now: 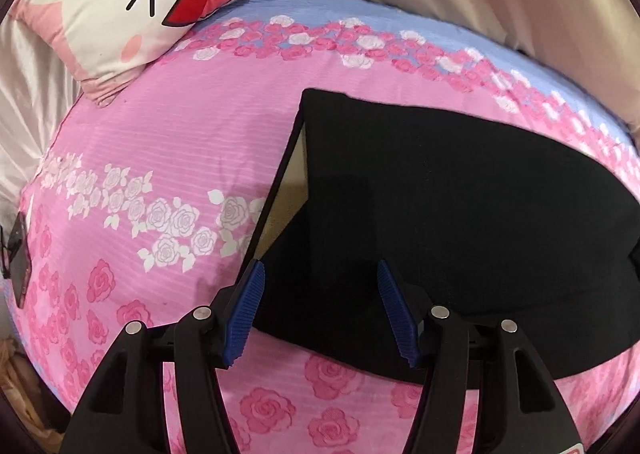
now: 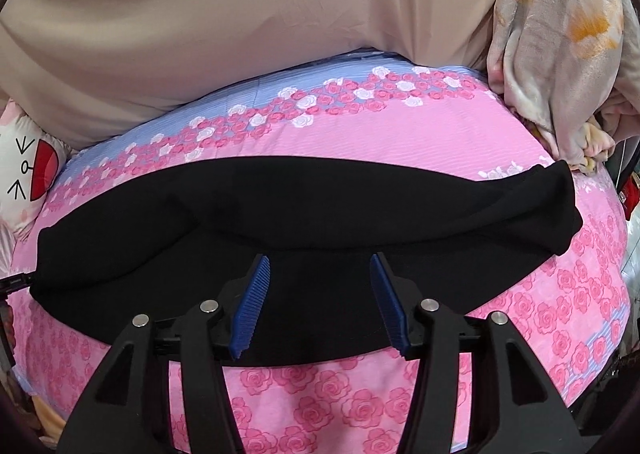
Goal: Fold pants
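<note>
Black pants (image 2: 304, 209), apparently folded lengthwise, flat on rose-print bedcover (image 2: 440, 141).

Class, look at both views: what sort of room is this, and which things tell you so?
Most likely a bedroom: a rose-print bedsheet, a cartoon pillow and a crumpled blanket.

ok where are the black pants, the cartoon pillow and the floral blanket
black pants (image 2: 320, 205), right wrist view, middle of the fabric
cartoon pillow (image 1: 120, 5), left wrist view, printed face
floral blanket (image 2: 560, 33), right wrist view, bunched folds
</note>
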`<state>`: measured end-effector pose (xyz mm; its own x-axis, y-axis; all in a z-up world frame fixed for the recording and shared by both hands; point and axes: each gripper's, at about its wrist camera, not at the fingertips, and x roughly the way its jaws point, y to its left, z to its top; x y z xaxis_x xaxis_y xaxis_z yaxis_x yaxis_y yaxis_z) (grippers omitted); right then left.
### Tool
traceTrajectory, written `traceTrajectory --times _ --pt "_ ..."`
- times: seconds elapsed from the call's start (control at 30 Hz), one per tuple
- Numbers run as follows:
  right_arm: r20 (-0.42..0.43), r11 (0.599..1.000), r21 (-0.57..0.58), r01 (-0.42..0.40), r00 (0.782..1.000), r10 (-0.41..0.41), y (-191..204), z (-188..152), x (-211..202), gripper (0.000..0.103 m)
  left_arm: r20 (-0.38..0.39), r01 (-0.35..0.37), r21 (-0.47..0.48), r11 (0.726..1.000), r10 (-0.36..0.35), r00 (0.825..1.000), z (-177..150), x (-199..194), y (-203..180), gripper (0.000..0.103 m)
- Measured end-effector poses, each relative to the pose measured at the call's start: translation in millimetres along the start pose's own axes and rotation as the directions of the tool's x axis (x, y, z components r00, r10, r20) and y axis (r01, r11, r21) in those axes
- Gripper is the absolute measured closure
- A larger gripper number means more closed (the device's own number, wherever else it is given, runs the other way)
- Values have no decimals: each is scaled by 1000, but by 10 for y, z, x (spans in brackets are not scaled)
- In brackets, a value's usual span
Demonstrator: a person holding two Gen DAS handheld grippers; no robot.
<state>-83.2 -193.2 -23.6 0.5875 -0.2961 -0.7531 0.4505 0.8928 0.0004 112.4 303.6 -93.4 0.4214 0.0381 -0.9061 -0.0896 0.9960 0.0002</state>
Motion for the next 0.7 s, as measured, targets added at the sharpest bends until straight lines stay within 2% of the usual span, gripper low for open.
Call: traceTrajectory --times 0.17,0.2,0.23,0.27,0.3,0.33,0.43,0.5,0.57,0.63,0.67,0.7 --pt "-3 1000 7 9 1000 -9 63 -43 -7 52 -13 5 19 1000 -4 1000 -11 115 -18 49" --pt "-4 1000 11 11 1000 -11 65 -47 -10 52 -9 17 31 999 -17 1000 -12 119 -34 63" --pt "-3 1000 16 13 1000 -13 70 -51 -13 52 -11 47 43 998 -47 999 -9 121 -55 82" --pt "-4 1000 20 11 1000 -11 79 -56 -12 52 -19 73 53 996 -72 997 -2 113 -82 83" --pt "-7 1000 21 8 1000 -8 101 -55 -12 52 -20 71 57 996 -70 997 5 97 -94 89" --pt "-6 1000 16 7 1000 -7 123 -53 -21 52 -17 79 70 994 -78 997 7 63 -92 99" --pt "0 1000 -5 -10 1000 10 235 -49 -48 52 -19 175 79 981 -174 984 27 -113 73 98" --pt "-7 999 -29 -19 1000 18 326 -68 -24 51 -19 195 114 974 -194 981 34 -229 206 95" --pt "-19 999 -42 -18 1000 17 390 -98 32 51 -24 156 179 972 -154 988 24 -263 270 93" --pt "-46 999 -33 -38 998 36 453 -141 133 51 -25 73 222 972 -69 997 13 -199 305 94" --pt "-69 998 -26 -50 996 49 487 -160 201 50 -24 -3 211 978 8 1000 17 -139 336 94" --pt "-91 998 -23 -63 994 60 530 -184 263 50 -32 -25 193 981 32 999 20 -109 383 94"
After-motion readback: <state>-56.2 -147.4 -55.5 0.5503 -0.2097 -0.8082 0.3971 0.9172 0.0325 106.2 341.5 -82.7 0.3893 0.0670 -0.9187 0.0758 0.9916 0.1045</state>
